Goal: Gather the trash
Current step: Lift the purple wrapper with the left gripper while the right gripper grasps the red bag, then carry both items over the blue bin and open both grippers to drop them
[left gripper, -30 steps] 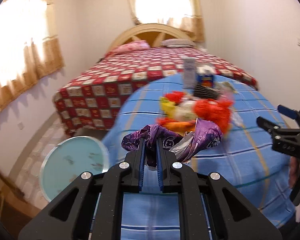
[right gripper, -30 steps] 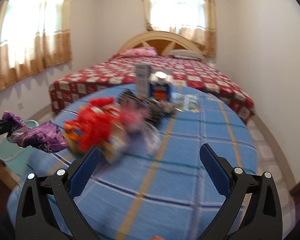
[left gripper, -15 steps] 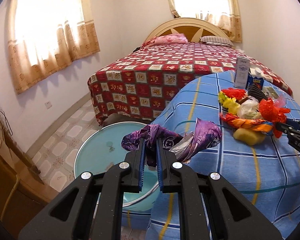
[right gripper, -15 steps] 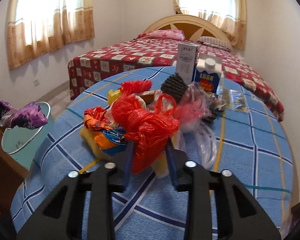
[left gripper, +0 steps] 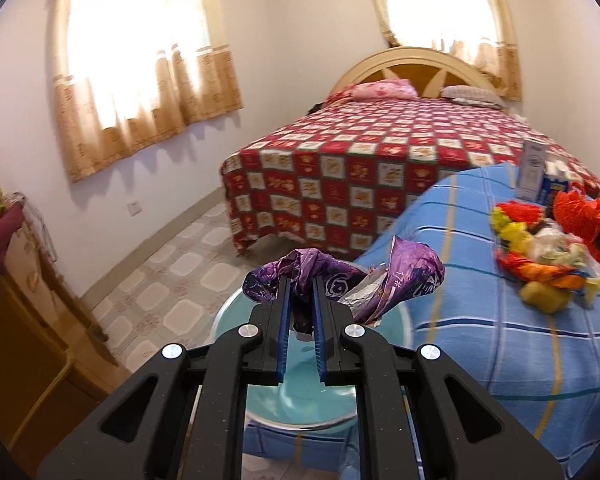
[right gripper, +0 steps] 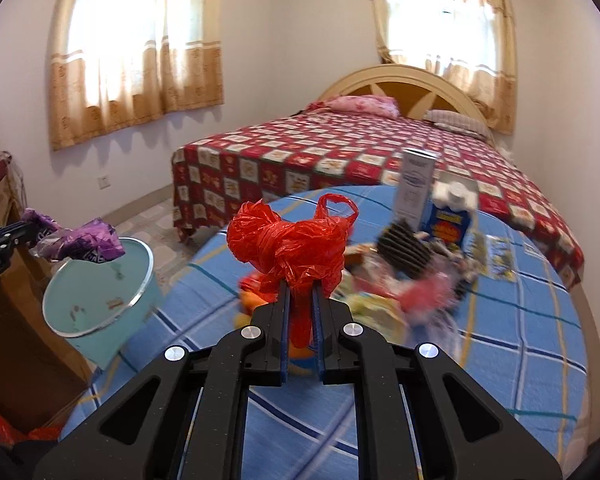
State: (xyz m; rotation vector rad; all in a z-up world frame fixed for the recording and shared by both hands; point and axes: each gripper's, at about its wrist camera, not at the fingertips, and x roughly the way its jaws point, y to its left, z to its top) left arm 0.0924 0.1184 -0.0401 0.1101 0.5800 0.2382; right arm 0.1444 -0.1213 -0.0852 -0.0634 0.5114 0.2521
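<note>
My left gripper (left gripper: 300,280) is shut on a crumpled purple wrapper (left gripper: 404,276) and holds it over the round turquoise bin (left gripper: 300,396) beside the table. The right wrist view shows that wrapper (right gripper: 84,242) above the bin (right gripper: 96,292). My right gripper (right gripper: 300,286) is shut on a red plastic bag (right gripper: 292,240), lifted above the pile of trash (right gripper: 384,300) on the blue checked tablecloth (right gripper: 520,340). The red bag also shows at the right edge of the left wrist view (left gripper: 580,216).
A white carton (right gripper: 414,188), a blue carton (right gripper: 450,216) and a black ridged piece (right gripper: 402,248) stand at the back of the pile. A bed with a red checked cover (right gripper: 340,152) lies behind the table. A wooden cabinet (left gripper: 24,320) stands left of the bin.
My left gripper carried the purple wrapper left, off the table to above the bin. My right gripper closed on the red bag and lifted it off the pile.
</note>
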